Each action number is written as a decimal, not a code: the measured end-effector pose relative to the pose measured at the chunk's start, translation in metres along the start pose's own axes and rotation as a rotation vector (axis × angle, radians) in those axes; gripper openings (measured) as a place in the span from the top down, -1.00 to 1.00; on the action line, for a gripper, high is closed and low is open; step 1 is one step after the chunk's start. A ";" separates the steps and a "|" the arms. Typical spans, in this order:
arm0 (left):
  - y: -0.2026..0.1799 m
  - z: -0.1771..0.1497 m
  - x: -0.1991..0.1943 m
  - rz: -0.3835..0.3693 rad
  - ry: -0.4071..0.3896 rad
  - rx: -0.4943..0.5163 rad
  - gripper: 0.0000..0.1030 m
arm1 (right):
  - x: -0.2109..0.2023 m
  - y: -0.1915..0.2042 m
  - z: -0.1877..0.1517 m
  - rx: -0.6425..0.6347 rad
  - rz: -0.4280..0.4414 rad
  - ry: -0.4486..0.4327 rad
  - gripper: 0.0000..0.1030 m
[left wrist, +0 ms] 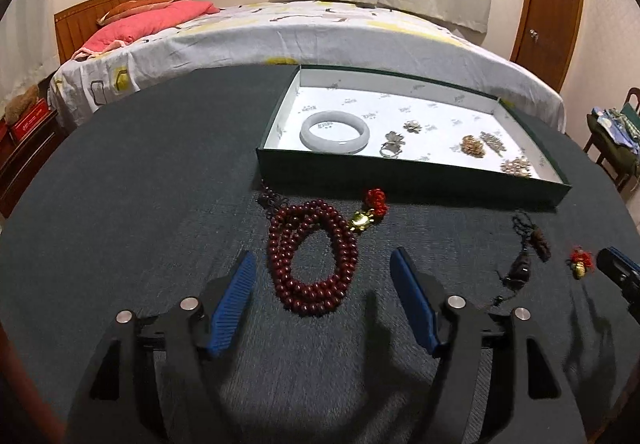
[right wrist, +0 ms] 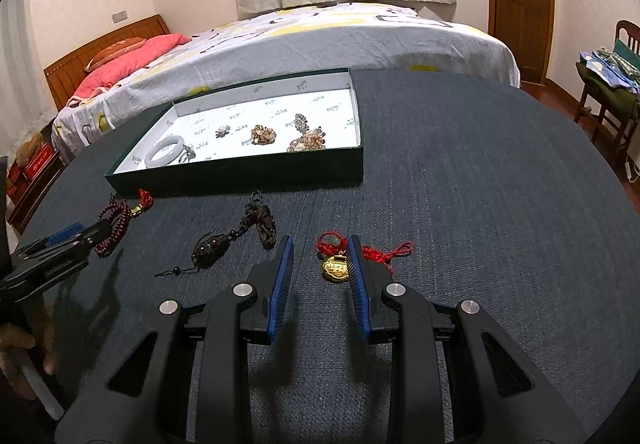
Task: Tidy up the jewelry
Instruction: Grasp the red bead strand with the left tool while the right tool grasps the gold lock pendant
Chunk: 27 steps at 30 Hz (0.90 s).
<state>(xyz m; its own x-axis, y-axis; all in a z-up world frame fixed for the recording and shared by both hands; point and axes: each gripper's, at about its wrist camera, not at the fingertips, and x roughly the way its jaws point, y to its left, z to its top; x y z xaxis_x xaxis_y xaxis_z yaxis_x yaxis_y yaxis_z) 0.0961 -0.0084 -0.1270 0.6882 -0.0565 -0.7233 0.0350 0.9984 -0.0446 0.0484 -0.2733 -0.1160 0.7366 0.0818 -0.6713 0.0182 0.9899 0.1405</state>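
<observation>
Since it lies loose on the cloth, bead necklace (left wrist: 314,258): centre frame, outside the box.
Left gripper (left wrist: 322,264): fingers spread, flanking the coil to gather it.
Right gripper (right wrist: 320,246): narrowly parted around gold pendant (right wrist: 335,268), seemingly not pinching.
Green box (left wrist: 400,176): upper right, holding sorted pieces.

Glossy dark-red wooden-looking beads (left wrist: 314,260) on matt woven cloth (left wrist: 140,204) — polished pale bangle (left wrist: 335,131), shiny.

In the left wrist view the right claw (left wrist: 618,276) was cut off at the picture's right edge, its jaws unreadable there. The box's near wall (right wrist: 240,174) hid part of the pale bangle (right wrist: 164,153). The small brooches (left wrist: 474,145) were too small to identify.
</observation>
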 end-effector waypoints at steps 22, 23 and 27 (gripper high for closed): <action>0.021 0.006 0.020 -0.024 0.067 -0.062 0.67 | 0.013 -0.006 -0.002 0.014 -0.006 0.034 0.47; 0.021 0.006 0.019 -0.026 0.066 -0.060 0.67 | 0.013 -0.005 -0.002 0.012 -0.006 0.033 0.47; 0.019 0.005 0.013 -0.032 0.047 -0.048 0.78 | 0.012 -0.005 -0.002 0.010 -0.007 0.034 0.47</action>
<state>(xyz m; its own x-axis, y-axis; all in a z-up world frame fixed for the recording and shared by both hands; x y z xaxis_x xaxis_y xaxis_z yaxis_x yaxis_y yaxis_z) 0.1092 0.0102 -0.1342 0.6524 -0.0896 -0.7526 0.0208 0.9947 -0.1003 0.0562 -0.2768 -0.1264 0.7130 0.0784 -0.6967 0.0302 0.9894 0.1423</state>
